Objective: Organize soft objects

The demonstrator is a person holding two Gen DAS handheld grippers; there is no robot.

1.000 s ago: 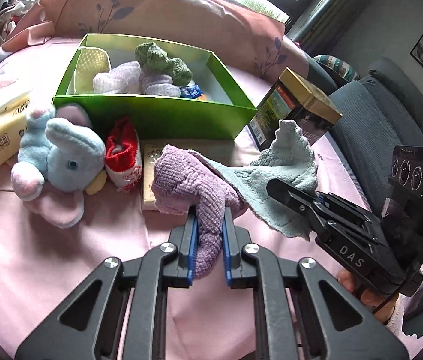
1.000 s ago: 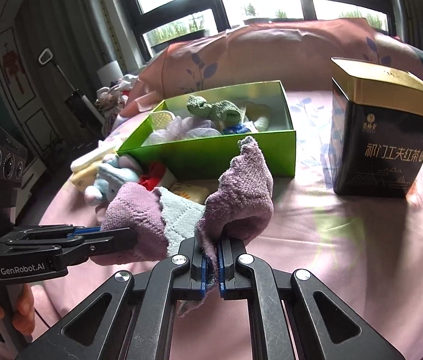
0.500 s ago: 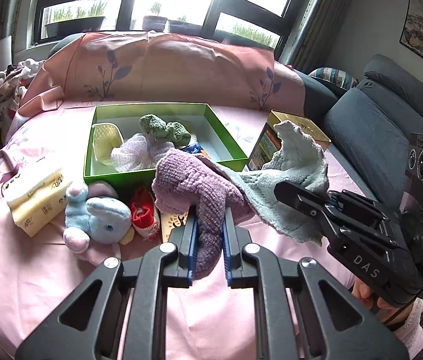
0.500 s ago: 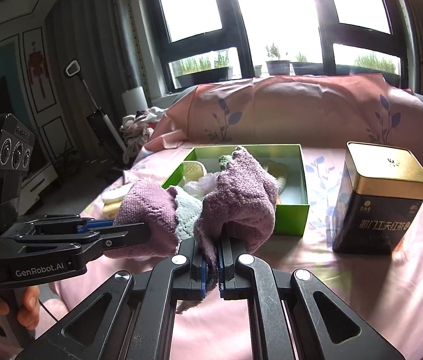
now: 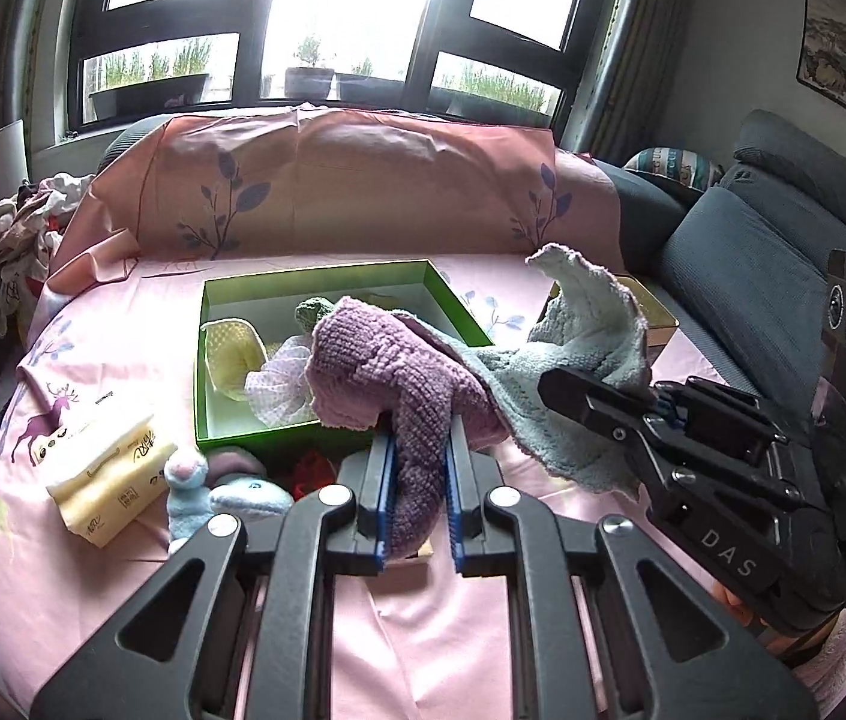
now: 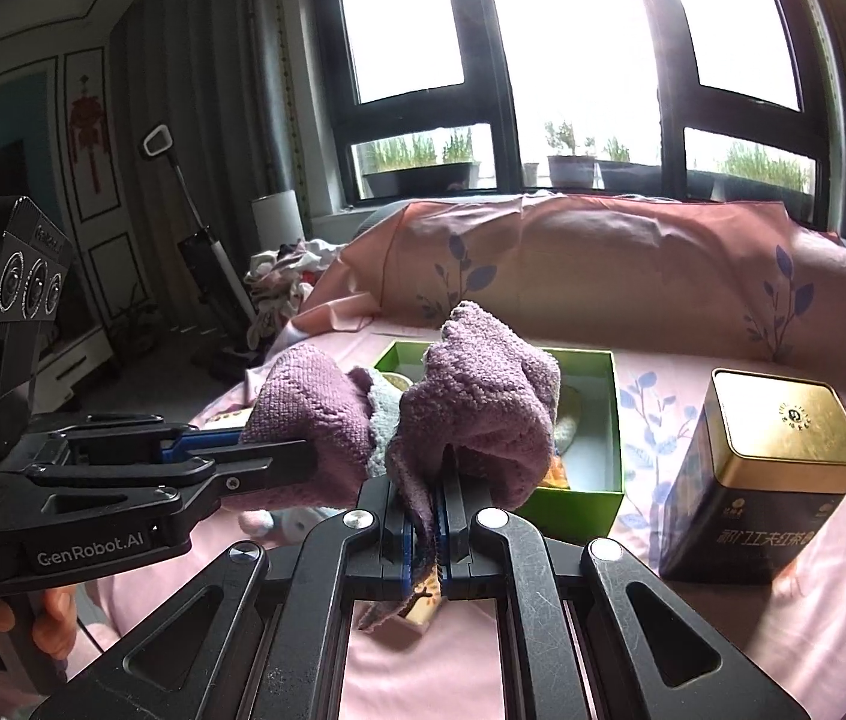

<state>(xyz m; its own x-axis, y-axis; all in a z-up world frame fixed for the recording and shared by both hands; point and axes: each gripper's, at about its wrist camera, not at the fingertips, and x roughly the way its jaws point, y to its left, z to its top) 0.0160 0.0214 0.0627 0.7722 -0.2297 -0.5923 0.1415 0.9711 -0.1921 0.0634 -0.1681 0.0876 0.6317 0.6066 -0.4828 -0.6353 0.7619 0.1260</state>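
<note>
Both grippers hold one purple knitted cloth [image 5: 387,366] with a pale blue-grey underside [image 5: 591,336], lifted above the pink bed. My left gripper [image 5: 417,480] is shut on its left end. My right gripper [image 6: 428,510] is shut on its right end [image 6: 483,396]; it also shows in the left wrist view [image 5: 603,402]. The left gripper shows at the left of the right wrist view [image 6: 255,459]. Behind the cloth sits an open green box [image 5: 231,426] with a yellow knitted piece [image 5: 231,354], a white mesh piece [image 5: 279,384] and a green knitted item [image 5: 312,312] inside.
A dark tea tin with a gold lid [image 6: 765,480] stands right of the box. A yellow tissue pack [image 5: 111,474], a blue plush elephant [image 5: 225,495] and a red knitted item [image 5: 312,471] lie in front of the box. A grey sofa [image 5: 783,252] is at the right.
Both grippers have risen with the cloth; the box and toys now look lower and farther away. Both grips are unchanged.
</note>
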